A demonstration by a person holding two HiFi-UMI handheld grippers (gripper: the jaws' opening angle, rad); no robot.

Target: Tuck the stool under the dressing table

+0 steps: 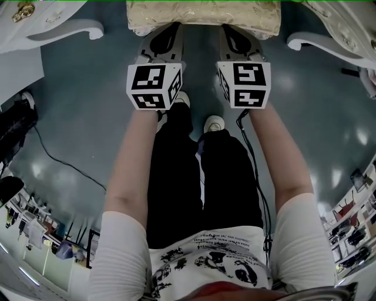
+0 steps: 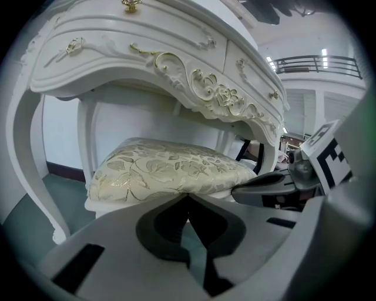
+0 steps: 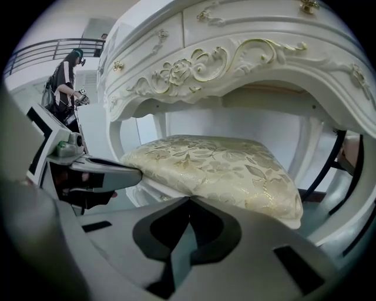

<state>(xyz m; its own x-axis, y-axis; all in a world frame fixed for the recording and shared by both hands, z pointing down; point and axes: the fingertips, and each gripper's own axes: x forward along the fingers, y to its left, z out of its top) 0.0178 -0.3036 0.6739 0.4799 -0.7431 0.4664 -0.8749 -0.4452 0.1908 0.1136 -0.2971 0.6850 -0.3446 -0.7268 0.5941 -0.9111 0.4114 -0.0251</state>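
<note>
The stool, with its cream and gold floral cushion (image 1: 202, 14), stands beneath the white carved dressing table (image 2: 147, 64), between the table's curved legs (image 1: 64, 26). My left gripper (image 1: 170, 28) and right gripper (image 1: 232, 29) sit side by side, both pointing at the cushion's near edge. In the left gripper view the jaws (image 2: 188, 196) are shut with nothing between them, tips right at the cushion (image 2: 170, 167). The right gripper (image 3: 189, 199) is likewise shut and empty against the cushion (image 3: 217, 167). Whether the tips touch the stool I cannot tell.
The table's right leg (image 1: 329, 41) curves out over the teal floor. A black cable (image 1: 59, 159) trails across the floor at left beside dark equipment (image 1: 14, 123). The person's shoes (image 1: 212, 123) stand just behind the grippers. Another person (image 3: 64, 82) stands far off.
</note>
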